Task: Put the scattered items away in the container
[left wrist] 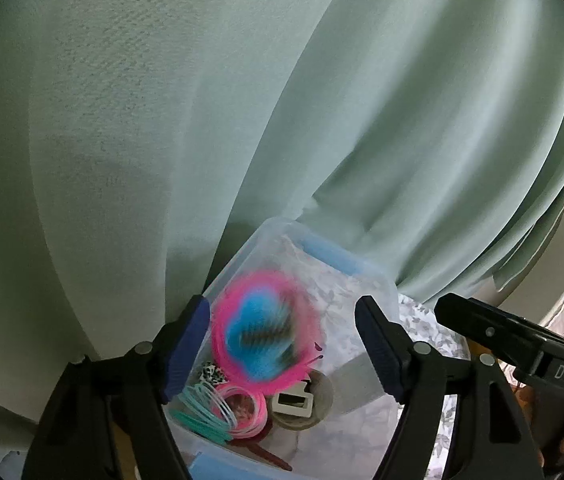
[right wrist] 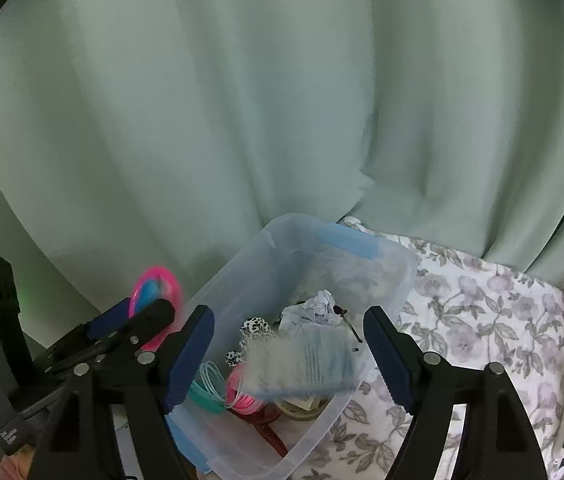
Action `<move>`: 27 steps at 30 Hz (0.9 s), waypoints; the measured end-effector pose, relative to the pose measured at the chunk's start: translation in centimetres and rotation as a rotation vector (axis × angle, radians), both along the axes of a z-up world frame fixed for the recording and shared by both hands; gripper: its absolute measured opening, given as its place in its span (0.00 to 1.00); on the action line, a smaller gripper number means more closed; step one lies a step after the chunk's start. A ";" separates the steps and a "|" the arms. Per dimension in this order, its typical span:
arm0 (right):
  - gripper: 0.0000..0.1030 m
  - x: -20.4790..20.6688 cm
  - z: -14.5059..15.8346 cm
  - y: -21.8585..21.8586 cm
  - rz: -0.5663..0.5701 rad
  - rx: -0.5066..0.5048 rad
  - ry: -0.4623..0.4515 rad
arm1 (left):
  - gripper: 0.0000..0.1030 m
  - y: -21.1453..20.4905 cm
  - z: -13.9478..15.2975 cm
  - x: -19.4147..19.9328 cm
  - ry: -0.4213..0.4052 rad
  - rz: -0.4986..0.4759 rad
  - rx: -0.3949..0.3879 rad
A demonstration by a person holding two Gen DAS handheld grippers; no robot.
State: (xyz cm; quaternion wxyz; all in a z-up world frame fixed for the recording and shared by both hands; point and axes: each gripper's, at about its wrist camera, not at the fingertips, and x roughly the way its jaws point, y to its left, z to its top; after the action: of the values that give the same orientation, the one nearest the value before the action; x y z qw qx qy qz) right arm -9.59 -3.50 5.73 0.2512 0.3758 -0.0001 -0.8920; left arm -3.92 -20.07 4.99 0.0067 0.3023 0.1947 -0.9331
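Observation:
A clear plastic container (left wrist: 374,280) with blue clips stands on a floral cloth; it also shows in the right wrist view (right wrist: 398,280). My left gripper (left wrist: 282,344) is open above it, and a blurred pink and blue hairbrush (left wrist: 261,336) is in mid-air between the fingers, free of both pads. My right gripper (right wrist: 288,354) is open over the container, with a blurred pale blue face mask (right wrist: 302,364) in mid-air between its fingers. Inside lie pink and teal hair ties (right wrist: 221,394), a spotted scrunchie (right wrist: 255,328) and a tape roll (left wrist: 302,404).
A pale green curtain (right wrist: 241,100) hangs close behind the container. The floral cloth (right wrist: 482,320) covers the surface to the right. The right gripper's body (left wrist: 522,344) shows at the right of the left wrist view. A dark red strap (right wrist: 269,436) lies in the container.

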 end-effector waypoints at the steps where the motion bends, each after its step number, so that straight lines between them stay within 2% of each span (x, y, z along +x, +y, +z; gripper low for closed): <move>1: 0.79 0.0 0.1 0.1 0.001 -0.005 0.000 | 0.75 0.1 0.0 0.0 -0.001 0.001 -0.001; 8: 0.79 0.4 0.2 0.9 -0.009 -0.019 -0.002 | 0.75 0.4 0.7 -0.2 -0.012 -0.001 -0.001; 17: 0.79 1.5 0.5 2.1 -0.026 -0.025 -0.004 | 0.75 1.3 1.6 1.5 -0.003 -0.014 -0.034; 27: 0.79 3.3 0.5 4.6 -0.089 -0.013 -0.019 | 0.75 4.7 2.0 1.4 -0.013 -0.078 -0.095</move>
State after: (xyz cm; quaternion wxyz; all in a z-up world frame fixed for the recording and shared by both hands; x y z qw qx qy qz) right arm -6.27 1.13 6.22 0.2136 0.3823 -0.0250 -0.8986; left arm -2.48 -15.41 6.97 -0.0139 0.3149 0.1383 -0.9389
